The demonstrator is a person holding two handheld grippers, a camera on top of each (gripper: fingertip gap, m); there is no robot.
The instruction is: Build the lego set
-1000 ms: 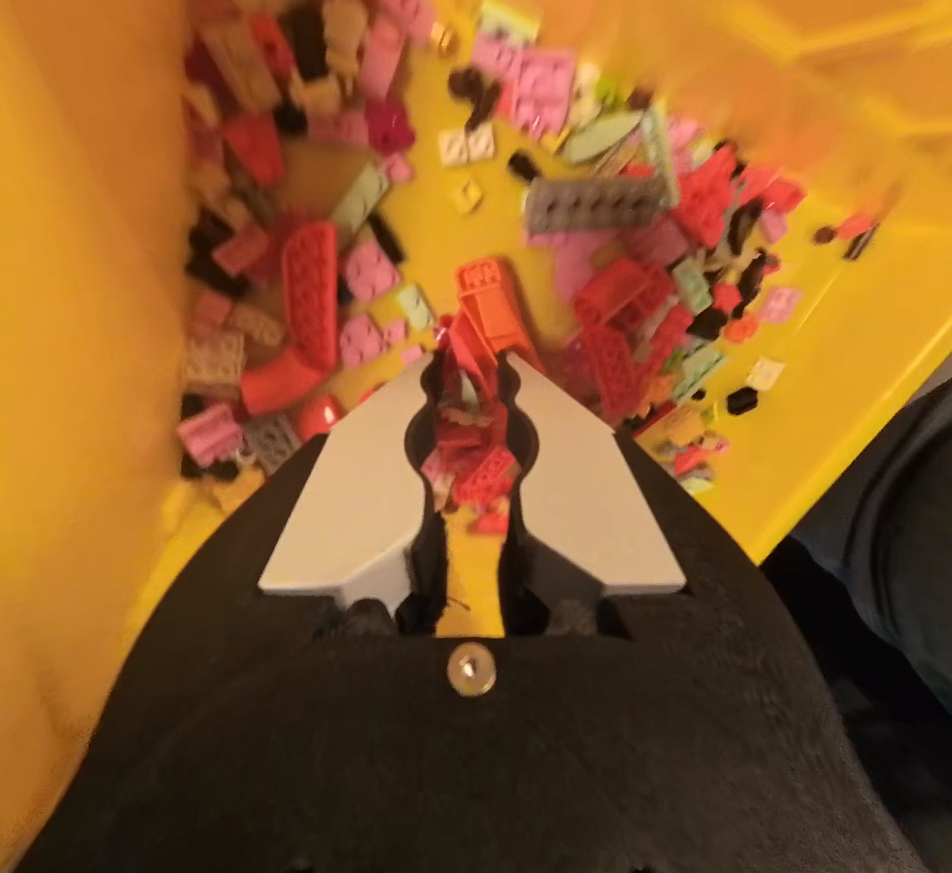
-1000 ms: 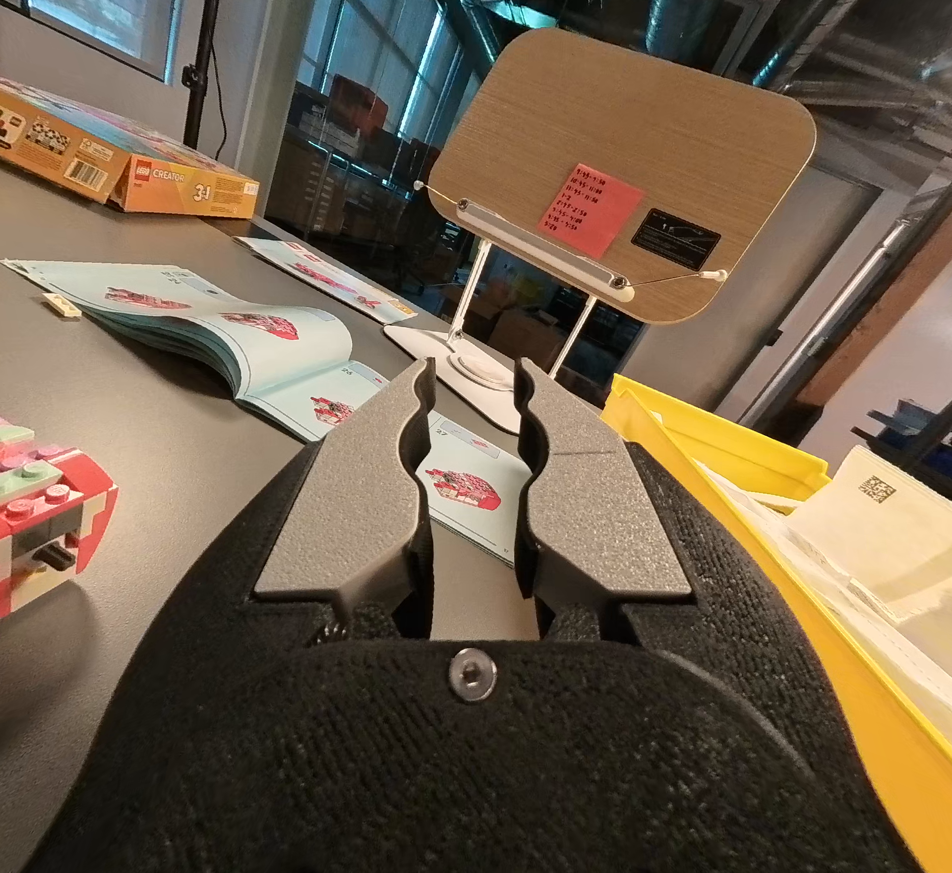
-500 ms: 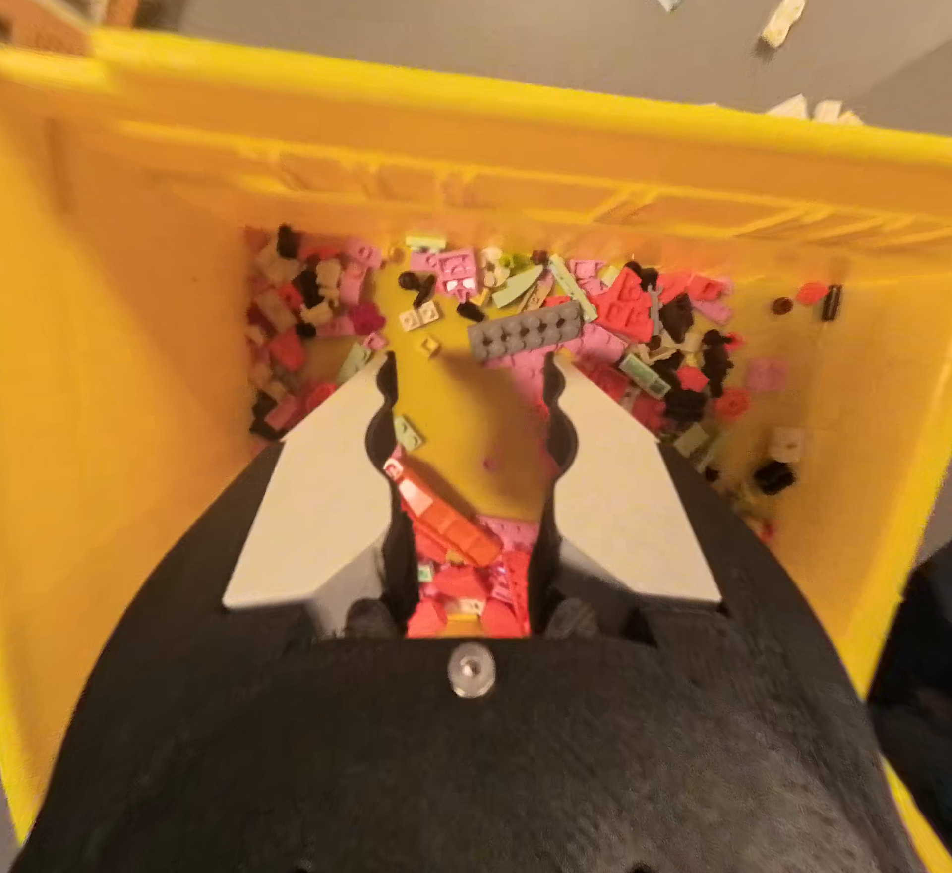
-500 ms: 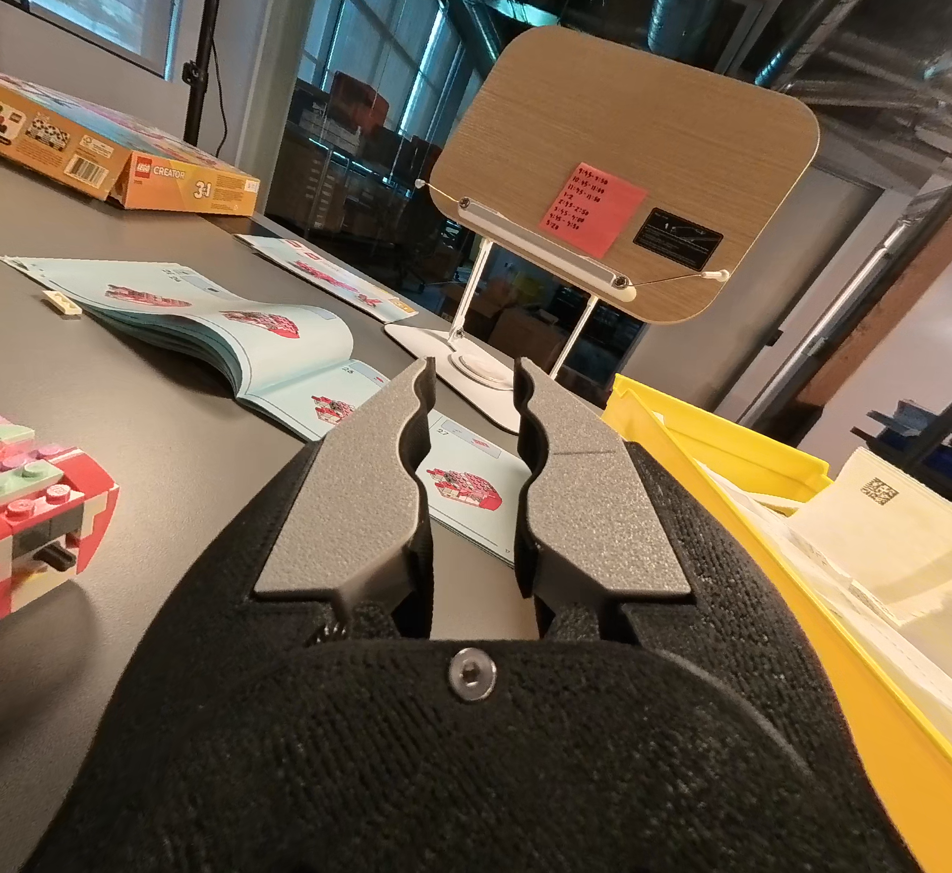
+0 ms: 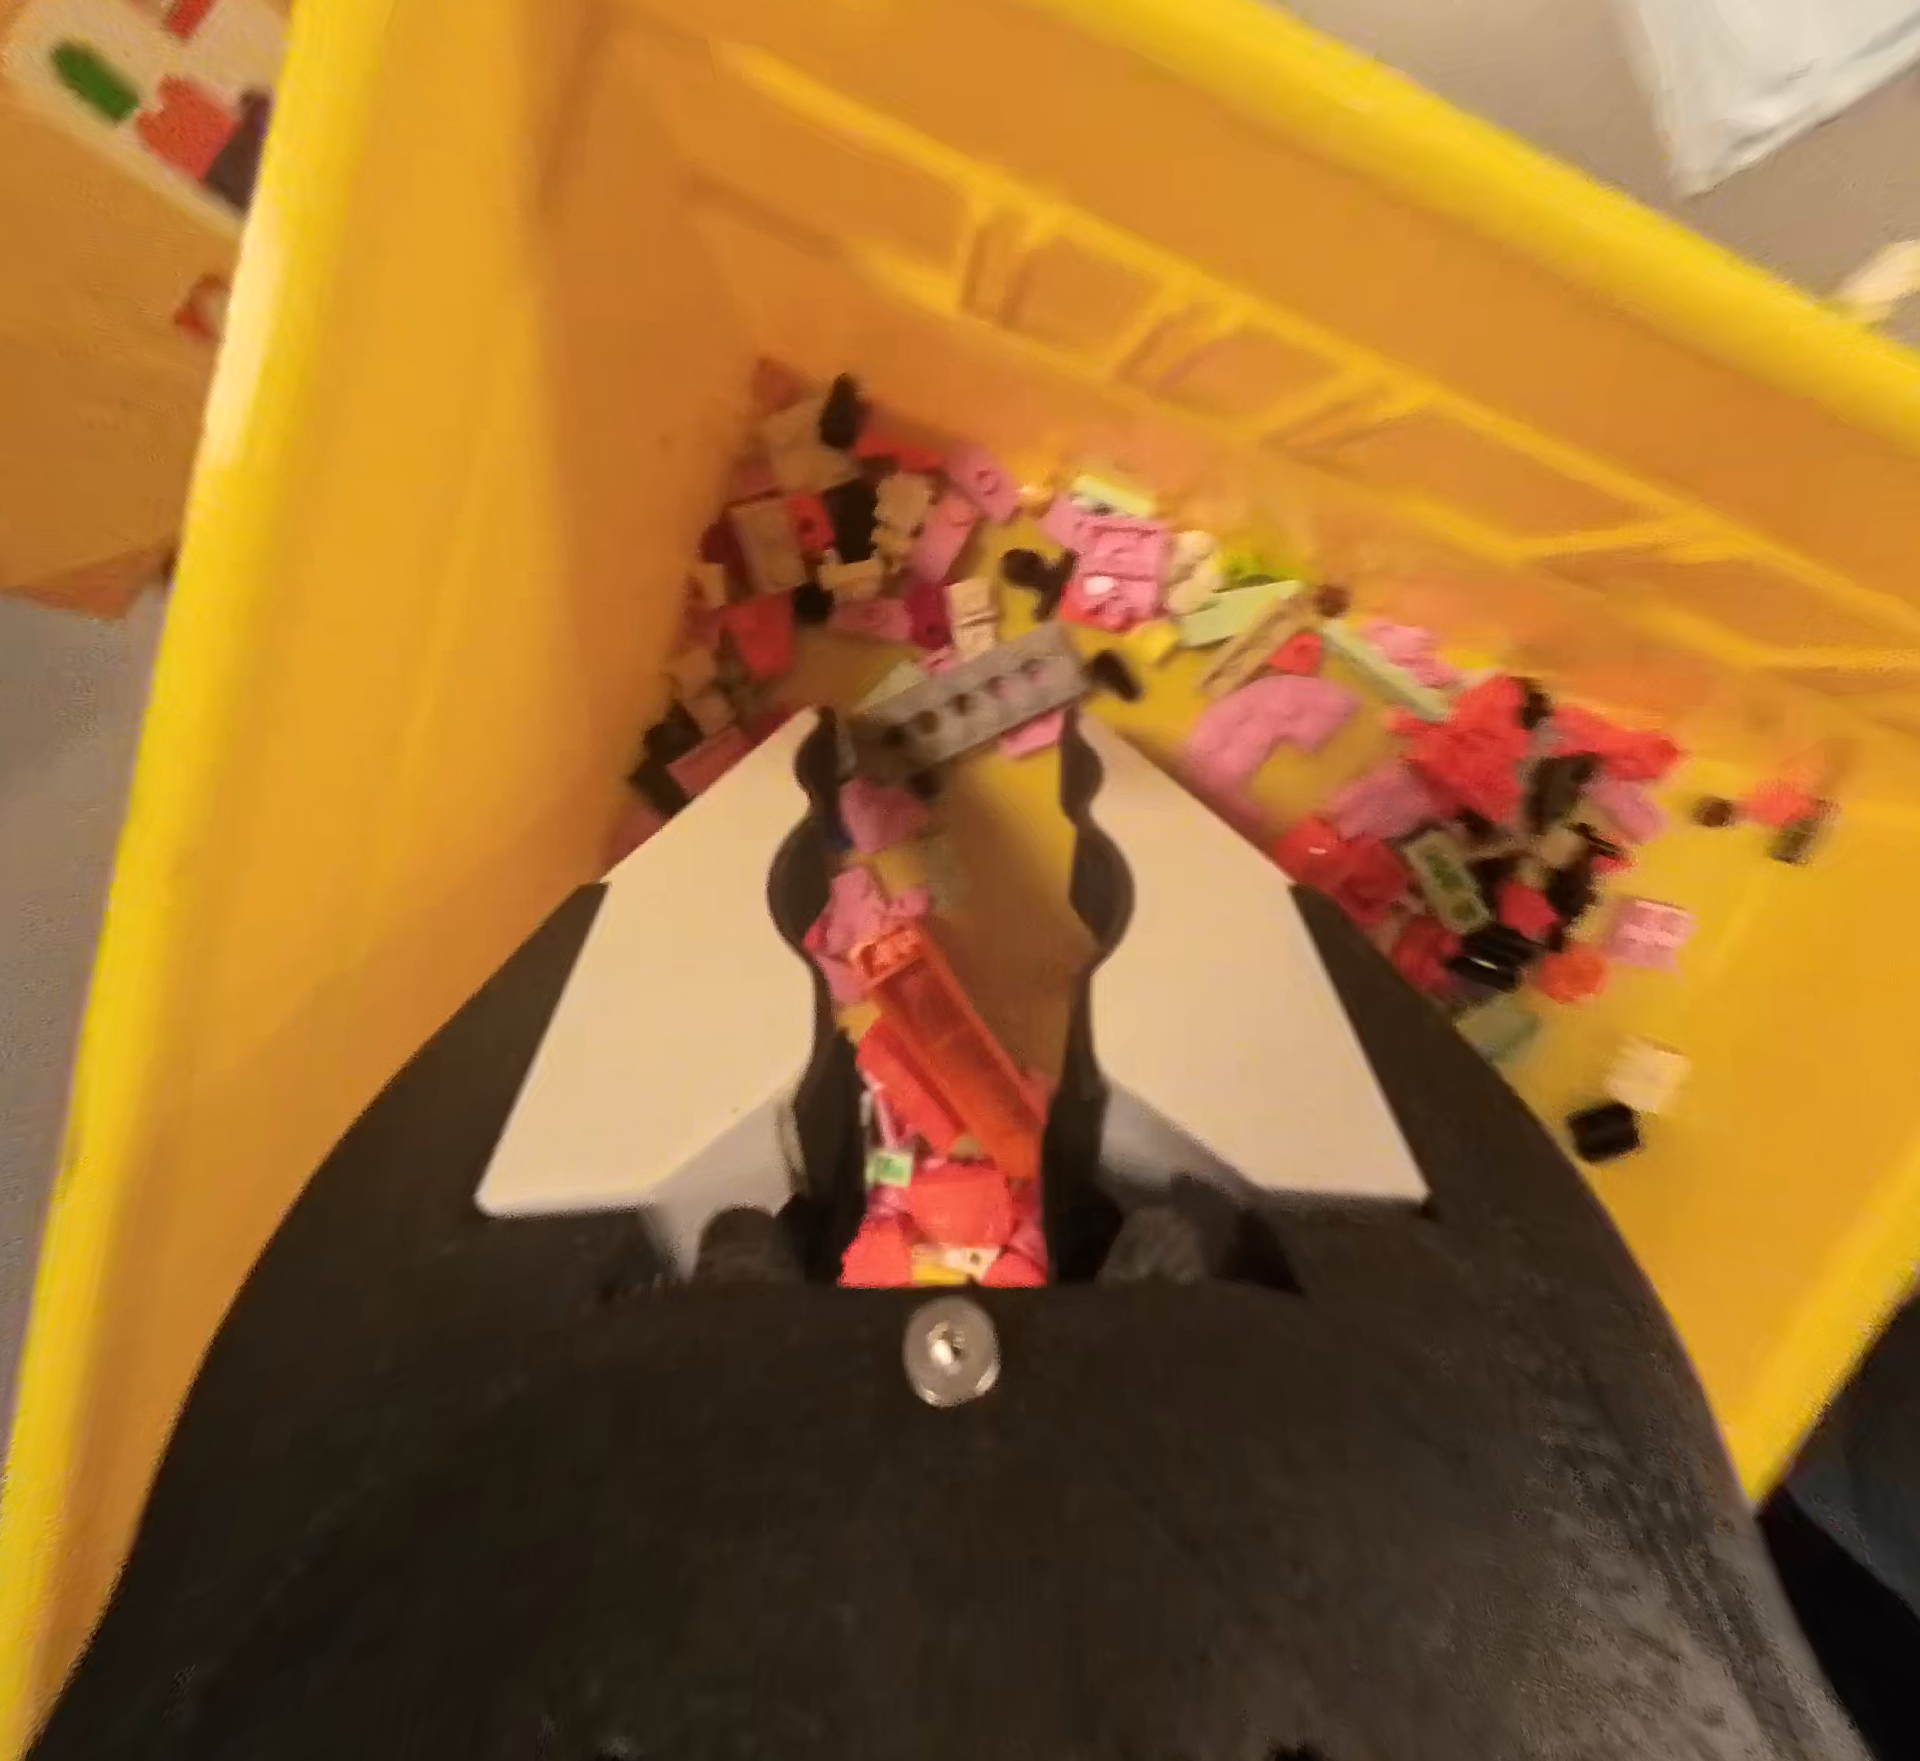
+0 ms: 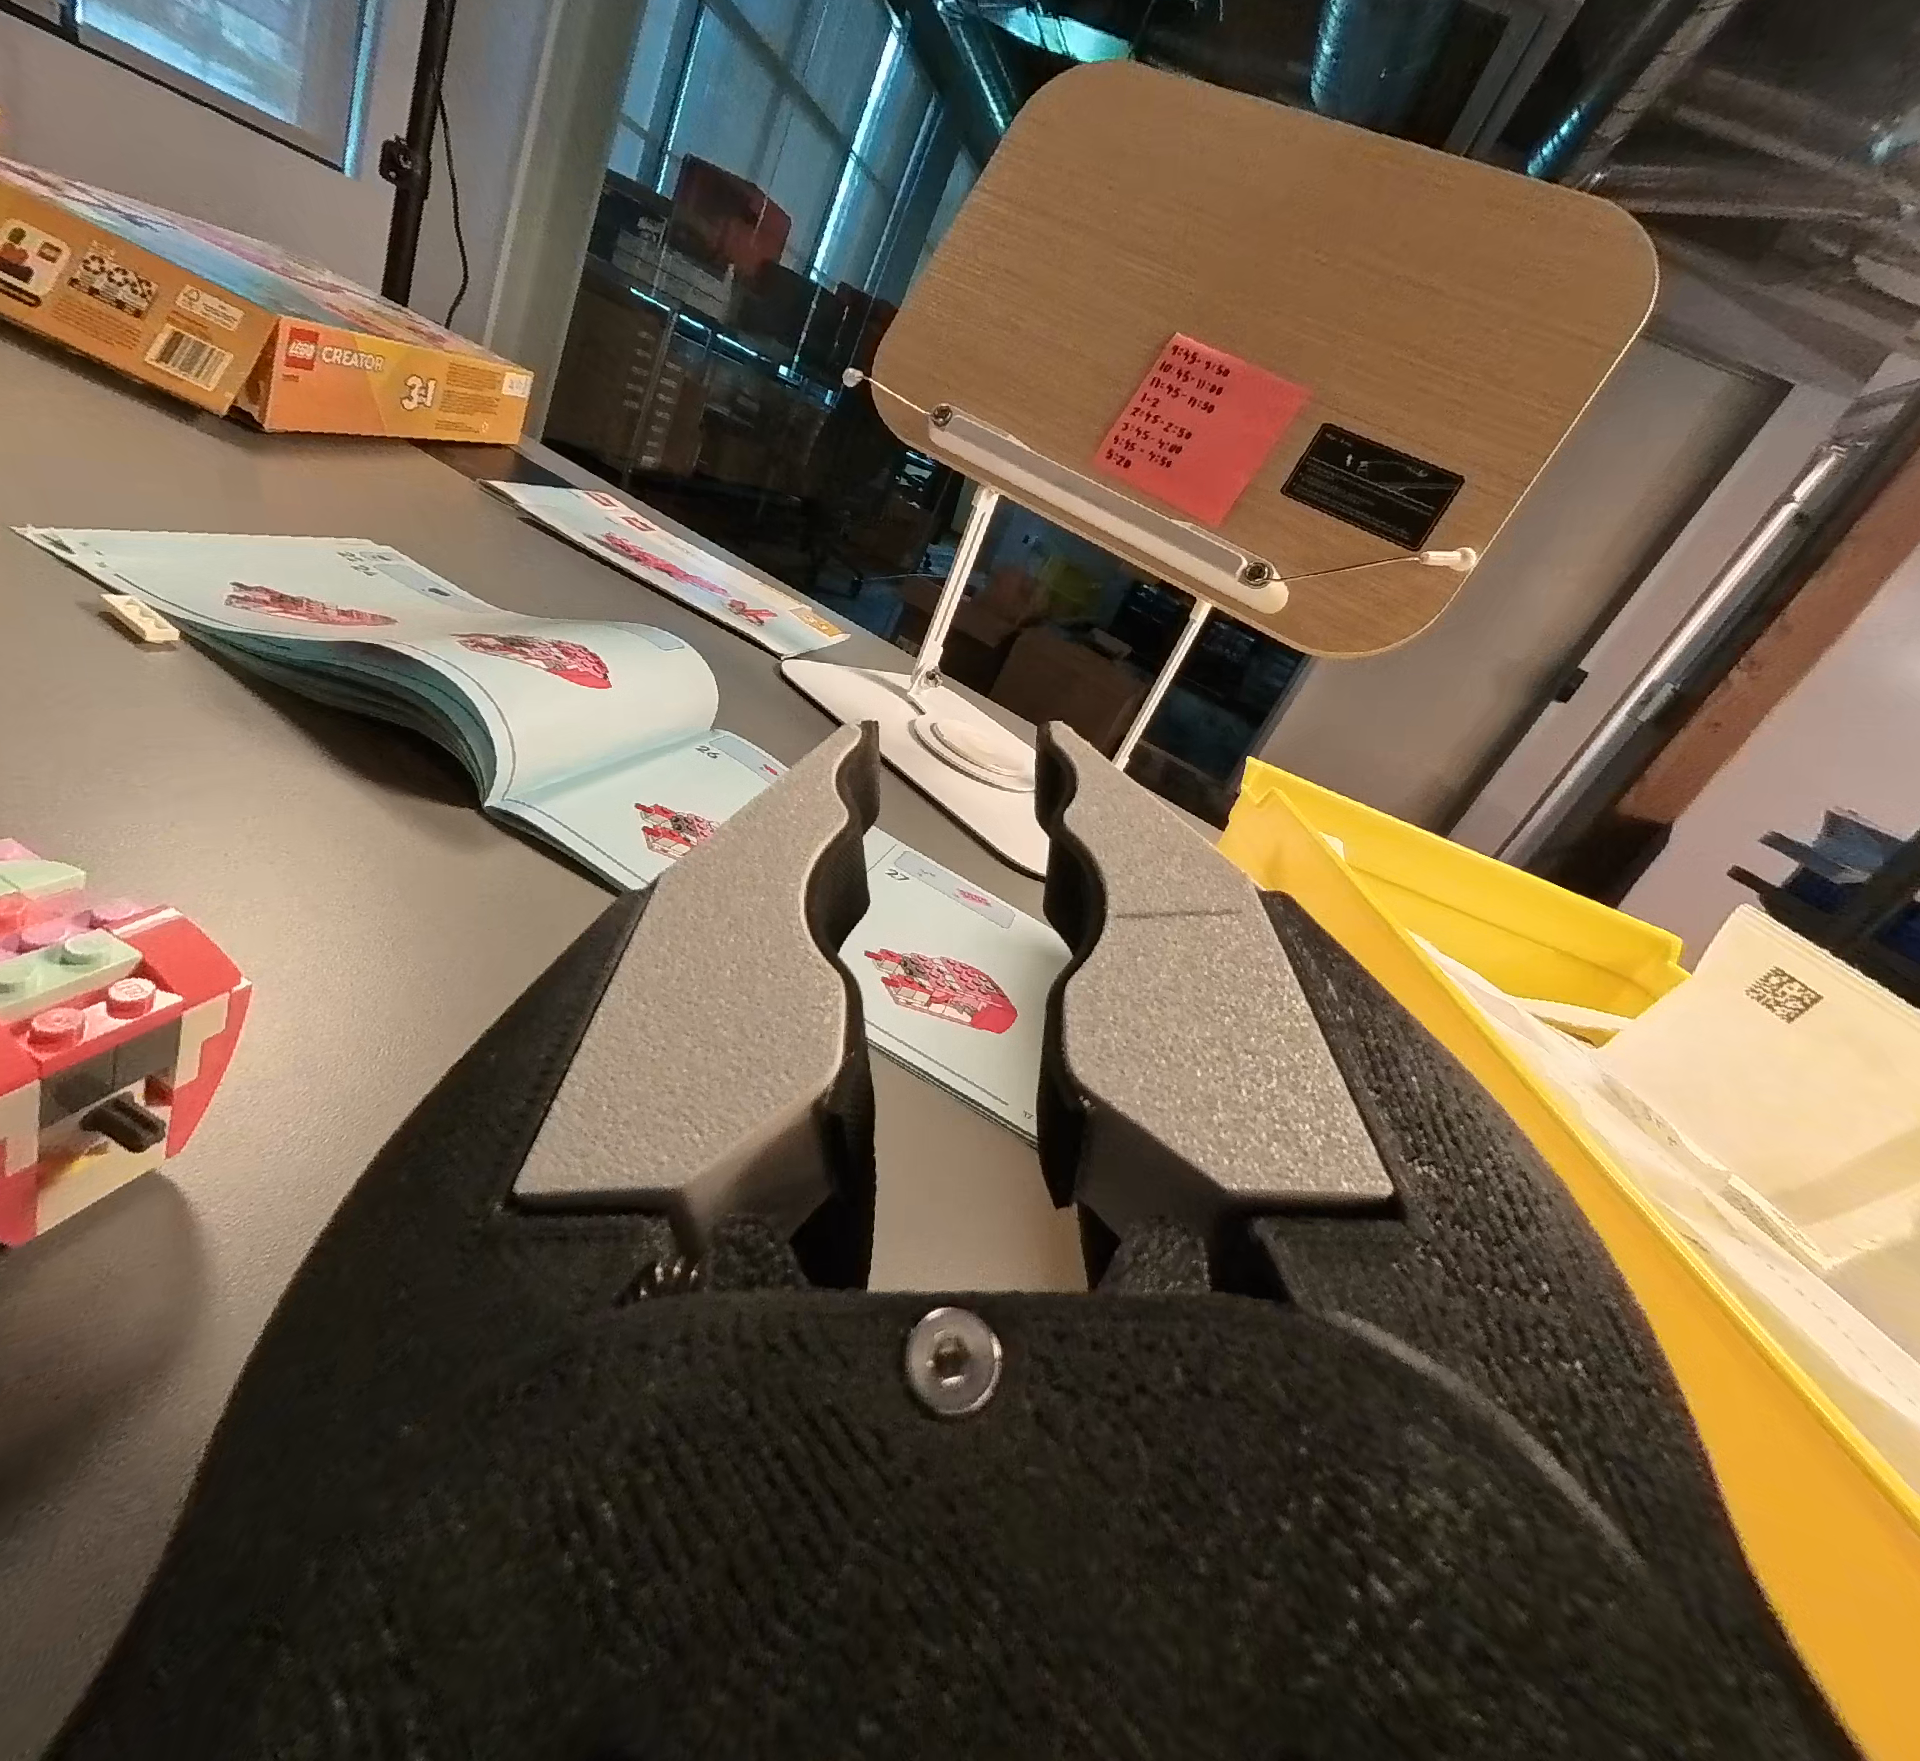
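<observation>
Since a second ago the left tongs (image 5: pixel 945 755) have lifted from among the bricks to near the rim of the yellow bin (image 5: pixel 436 568) and swung toward its left corner; their jaws, nearly shut then, now stand apart. The right tongs (image 6: pixel 956 755) have not stirred.

Left tongs: jaws moderately open, nothing gripped. Bare yellow floor and loose bricks show through the gap. A grey studded plate (image 5: pixel 966 703) lies just past the fingertips, its left end overlapping the left finger (image 5: pixel 686 963) in view; whether it touches cannot be told through the blur. An orange sloped piece (image 5: pixel 945 1036) and pink bricks lie far below, seen between the fingers. The picture is smeared, probably by motion.

Brick pile: pink, red, black and pale green pieces heaped along the far wall and right side, likely slid there from rummaging. The bin's tall walls hem in the tongs on the left and ahead.

Right tongs: jaws part open and empty, low over the grey desk (image 6: pixel 312 880), seemingly parked. Through the gap shows a page of an open instruction booklet (image 6: pixel 582 724). To the left, a part-built red and pink brick model (image 6: pixel 94 1015). Beyond, a wooden book stand (image 6: pixel 1268 329) bearing a pink note, a second leaflet (image 6: pixel 665 558), an orange toy box (image 6: pixel 260 329) and one stray pale brick (image 6: pixel 137 618). At right, another yellow bin (image 6: pixel 1455 890) holding pale paper bags.
</observation>
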